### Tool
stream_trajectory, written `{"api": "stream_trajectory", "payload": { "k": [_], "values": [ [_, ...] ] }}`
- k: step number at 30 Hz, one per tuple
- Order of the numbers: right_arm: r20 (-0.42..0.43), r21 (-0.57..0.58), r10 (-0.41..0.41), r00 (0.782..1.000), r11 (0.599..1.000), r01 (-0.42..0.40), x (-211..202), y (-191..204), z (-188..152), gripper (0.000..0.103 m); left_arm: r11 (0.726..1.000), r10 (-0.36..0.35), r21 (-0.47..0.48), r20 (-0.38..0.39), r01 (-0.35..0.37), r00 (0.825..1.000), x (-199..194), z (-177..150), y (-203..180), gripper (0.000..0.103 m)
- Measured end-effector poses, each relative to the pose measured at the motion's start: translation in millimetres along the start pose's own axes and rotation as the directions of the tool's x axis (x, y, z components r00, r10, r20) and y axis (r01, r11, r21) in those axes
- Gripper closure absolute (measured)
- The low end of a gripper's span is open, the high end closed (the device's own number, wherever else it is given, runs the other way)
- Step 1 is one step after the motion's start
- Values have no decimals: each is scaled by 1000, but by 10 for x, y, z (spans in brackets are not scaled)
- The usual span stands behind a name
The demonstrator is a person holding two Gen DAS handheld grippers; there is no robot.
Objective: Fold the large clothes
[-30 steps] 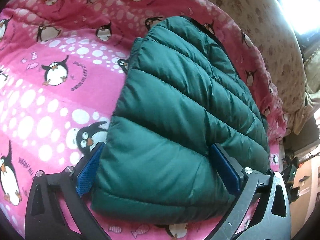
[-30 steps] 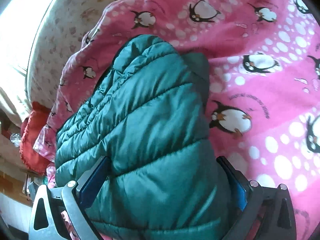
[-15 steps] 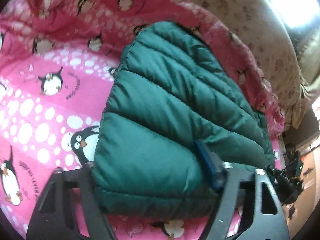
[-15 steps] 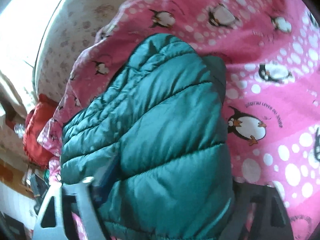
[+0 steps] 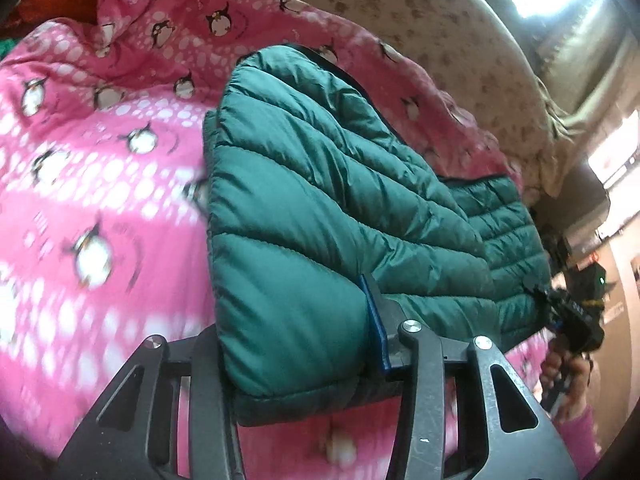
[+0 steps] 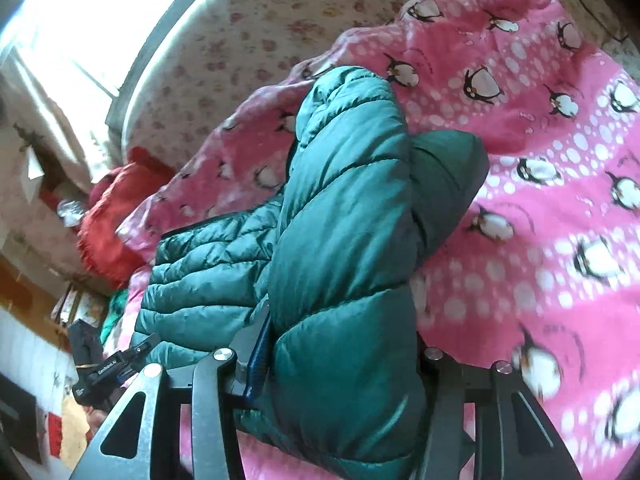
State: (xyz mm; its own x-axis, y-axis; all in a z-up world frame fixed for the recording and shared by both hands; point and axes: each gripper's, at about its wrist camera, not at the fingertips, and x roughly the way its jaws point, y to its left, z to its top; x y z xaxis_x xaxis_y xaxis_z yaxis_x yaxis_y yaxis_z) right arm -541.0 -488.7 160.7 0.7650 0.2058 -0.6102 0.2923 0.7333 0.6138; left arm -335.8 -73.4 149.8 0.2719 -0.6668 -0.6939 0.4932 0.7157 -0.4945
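Left gripper (image 5: 296,344): jaws closing, clamped on green puffer jacket (image 5: 320,184) hem | Right gripper (image 6: 340,364): jaws closing, clamped on same jacket | Pink penguin blanket (image 5: 100,200) beneath.

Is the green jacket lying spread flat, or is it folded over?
Folded over: the green jacket shows one puffy layer doubled onto another above the pink blanket.

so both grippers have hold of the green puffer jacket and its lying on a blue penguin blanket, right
Not quite: the penguin blanket is pink, not blue, as both wrist views show. The rest holds: the left gripper and the right gripper each have the green puffer jacket bunched between the jaws, which are closing on it.
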Motion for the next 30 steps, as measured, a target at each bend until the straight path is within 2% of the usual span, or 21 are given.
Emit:
{"api": "stream_trajectory", "payload": {
  "k": [2, 5, 6, 8, 9, 10, 13, 16, 18, 22, 26, 30],
  "values": [
    [-18, 4, 21, 1000, 1000, -21, -116, 21, -172, 55, 1000, 5, 13, -23, -5, 1000, -168, -198, 21, 63],
    [-38, 32, 26, 999, 999, -25, -214, -35, -435, 54, 999, 46, -5, -58, -46, 997, -219, -382, 91, 62],
    [-48, 41, 4, 999, 999, -2, -199, -62, -493, 52, 998, 58, -11, -66, -59, 996, -188, -407, 116, 57],
    [-76, 36, -97, 992, 994, 100, -108, -143, -598, 36, 995, 82, -41, -86, -86, 993, -95, -433, 172, 45],
    [-81, 24, -149, 986, 988, 151, -67, -178, -629, 32, 992, 107, -62, -93, -113, 990, -58, -439, 189, 34],
    [-81, 14, -195, 978, 980, 196, -31, -203, -659, 24, 988, 130, -71, -88, -136, 988, -56, -448, 184, 30],
    [-55, 10, -225, 973, 974, 226, -98, -155, -681, 21, 979, 193, -49, -51, -195, 980, -139, -477, 85, 30],
    [5, -56, -321, 947, 945, 321, -301, 3, -712, 21, 959, 282, -13, 7, -282, 959, -285, -509, -53, 30],
    [43, -77, -342, 939, 936, 345, -437, 91, -734, 21, 949, 314, 14, 53, -315, 948, -397, -542, -155, 30],
    [105, -95, -334, 937, 934, 344, -590, 259, -758, 21, 937, 337, 58, 109, -344, 935, -518, -589, -341, 30],
    [152, -141, -323, 934, 929, 343, -554, 580, -808, 21, 920, 358, 102, 167, -378, 919, -547, -624, -547, 30],
    [179, -203, -314, 932, 915, 347, -481, 865, -938, 21, 920, 349, 118, 190, -374, 918, -539, -678, -683, 30]
  ]
}}
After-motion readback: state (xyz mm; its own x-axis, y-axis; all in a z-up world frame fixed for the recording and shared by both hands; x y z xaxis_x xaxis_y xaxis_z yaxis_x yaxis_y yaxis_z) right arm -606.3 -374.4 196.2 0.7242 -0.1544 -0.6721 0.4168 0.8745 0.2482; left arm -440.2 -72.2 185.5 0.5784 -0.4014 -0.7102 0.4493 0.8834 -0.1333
